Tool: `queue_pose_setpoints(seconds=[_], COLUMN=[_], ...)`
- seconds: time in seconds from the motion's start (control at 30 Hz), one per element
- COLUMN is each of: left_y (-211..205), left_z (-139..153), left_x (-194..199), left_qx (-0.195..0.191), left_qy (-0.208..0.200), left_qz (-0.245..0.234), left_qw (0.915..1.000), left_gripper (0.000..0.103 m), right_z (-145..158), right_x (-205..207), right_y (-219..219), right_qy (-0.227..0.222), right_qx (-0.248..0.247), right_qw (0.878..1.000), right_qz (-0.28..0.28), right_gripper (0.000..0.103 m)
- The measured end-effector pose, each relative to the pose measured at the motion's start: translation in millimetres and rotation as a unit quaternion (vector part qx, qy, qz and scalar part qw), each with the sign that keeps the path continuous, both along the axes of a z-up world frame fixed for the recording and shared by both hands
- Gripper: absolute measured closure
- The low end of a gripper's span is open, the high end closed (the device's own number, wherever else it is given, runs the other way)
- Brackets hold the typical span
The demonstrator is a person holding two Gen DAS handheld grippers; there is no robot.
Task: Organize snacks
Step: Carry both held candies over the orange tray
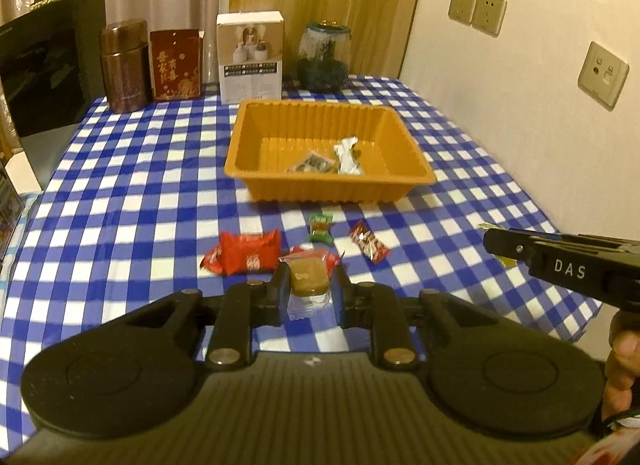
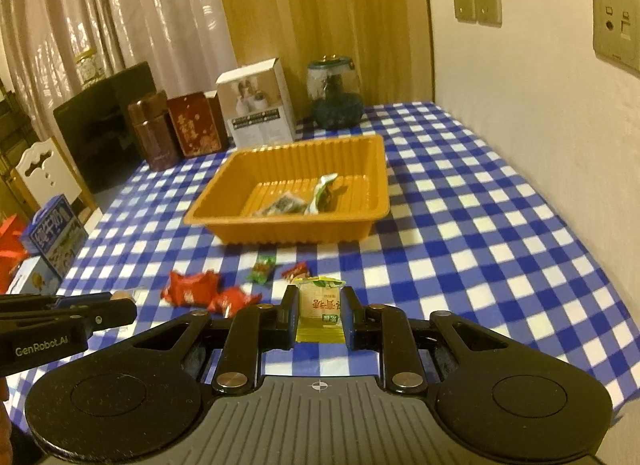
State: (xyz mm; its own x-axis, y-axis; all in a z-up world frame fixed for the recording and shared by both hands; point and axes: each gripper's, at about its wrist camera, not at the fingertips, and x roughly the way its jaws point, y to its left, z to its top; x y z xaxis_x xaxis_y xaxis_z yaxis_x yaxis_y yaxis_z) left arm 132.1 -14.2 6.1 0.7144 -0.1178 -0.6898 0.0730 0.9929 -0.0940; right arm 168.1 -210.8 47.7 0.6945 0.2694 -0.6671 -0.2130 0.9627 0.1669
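Observation:
An orange tray (image 1: 256, 133) (image 2: 224, 201) stands mid-table with a dark packet (image 1: 314, 164) and a white packet (image 1: 347, 155) inside. My left gripper (image 1: 309, 285) is shut on a clear-wrapped brown cake (image 1: 307, 275), held above the cloth before the tray. My right gripper (image 2: 320, 307) is shut on a yellow-green snack packet (image 2: 320, 301). On the cloth lie a big red packet (image 1: 244, 251) (image 2: 192, 288), a smaller red packet (image 2: 234, 300), a green candy (image 1: 321, 227) (image 2: 263, 268) and a small red candy (image 1: 370, 243) (image 2: 297, 269).
Blue checked tablecloth (image 1: 140, 169). At the back stand a brown tin (image 1: 124, 65), a red tin (image 1: 176, 64), a white box (image 1: 251, 55) and a glass jar (image 1: 325, 57). The wall (image 1: 520, 85) runs along the right; boxes (image 2: 56, 233) stand off the left edge.

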Motion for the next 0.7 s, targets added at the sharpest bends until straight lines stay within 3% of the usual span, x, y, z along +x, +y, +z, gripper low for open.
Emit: queue_pose_setpoints(seconds=[0.7], left_y=[5], left_z=[23], left_x=[131], left_qx=[0.009], left_qy=[-0.033], left_qz=[-0.006], left_qw=[0.9994], left_gripper=[0.084], right_z=[17], right_x=[123], right_y=[-2], right_qy=[-0.018], right_qx=[0.005], right_qw=[1.0], right_qz=[-0.001], right_gripper=[0.081])
